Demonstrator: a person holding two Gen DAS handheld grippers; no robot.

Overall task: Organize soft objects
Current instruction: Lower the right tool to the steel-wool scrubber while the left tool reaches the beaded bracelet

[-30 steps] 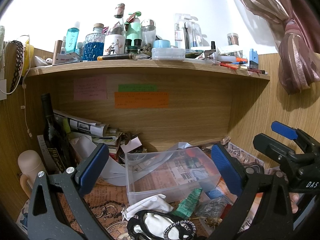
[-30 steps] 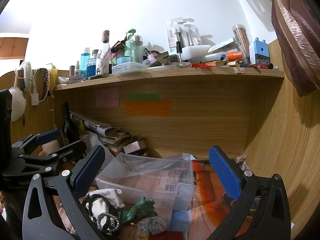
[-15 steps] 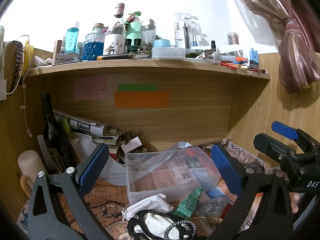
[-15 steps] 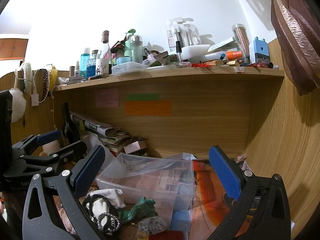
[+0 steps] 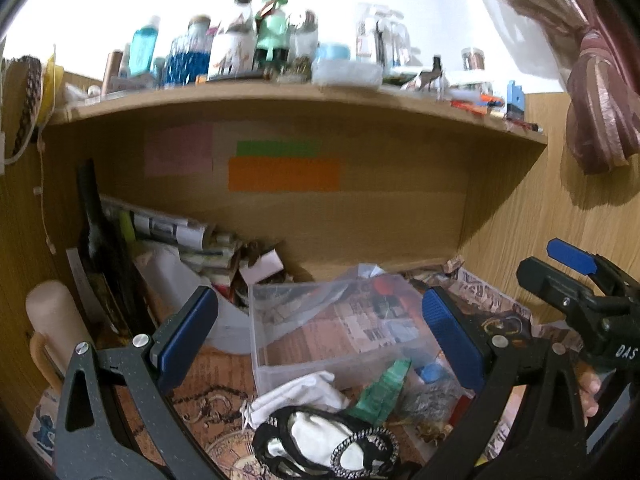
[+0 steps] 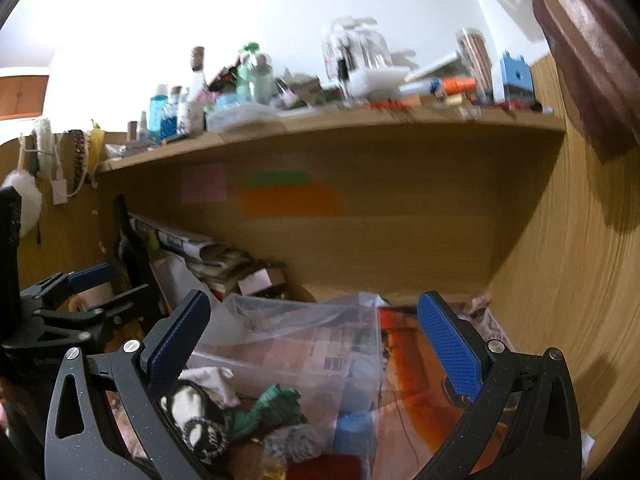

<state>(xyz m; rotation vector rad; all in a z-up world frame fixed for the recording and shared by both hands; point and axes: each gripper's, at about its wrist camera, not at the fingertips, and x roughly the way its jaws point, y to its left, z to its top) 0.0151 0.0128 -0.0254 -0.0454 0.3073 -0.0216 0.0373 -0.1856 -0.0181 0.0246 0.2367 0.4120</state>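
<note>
Seen from the left wrist view, far left: a pale mug [image 5: 50, 320] beside a dark bottle [image 5: 98, 248], then rolled papers [image 5: 168, 228] leaning under the shelf [image 5: 280, 98]; left gripper [image 5: 320, 332] with jaws spread wide, nothing between them; beyond it a clear plastic bin [image 5: 340, 332], in front of the bin a white cloth [image 5: 296, 394], a black-and-white lacy piece [image 5: 324, 444] lowest in frame, a green fabric scrap [image 5: 384, 388] to its right, all lying loose on the patterned mat [image 5: 208, 392]; at far right the right gripper [image 5: 576, 280] in side view, and a curtain [image 5: 600, 100]. Shown only in the right wrist view: a white fluffy pompom [image 6: 22, 204] hanging far left, a grey fuzzy clump [image 6: 292, 444] and a red item [image 6: 324, 468] at the bottom, a blue cylinder [image 6: 354, 424] near the bin's corner; right gripper [image 6: 314, 344] likewise spread apart and empty; much of this view blurred.
</note>
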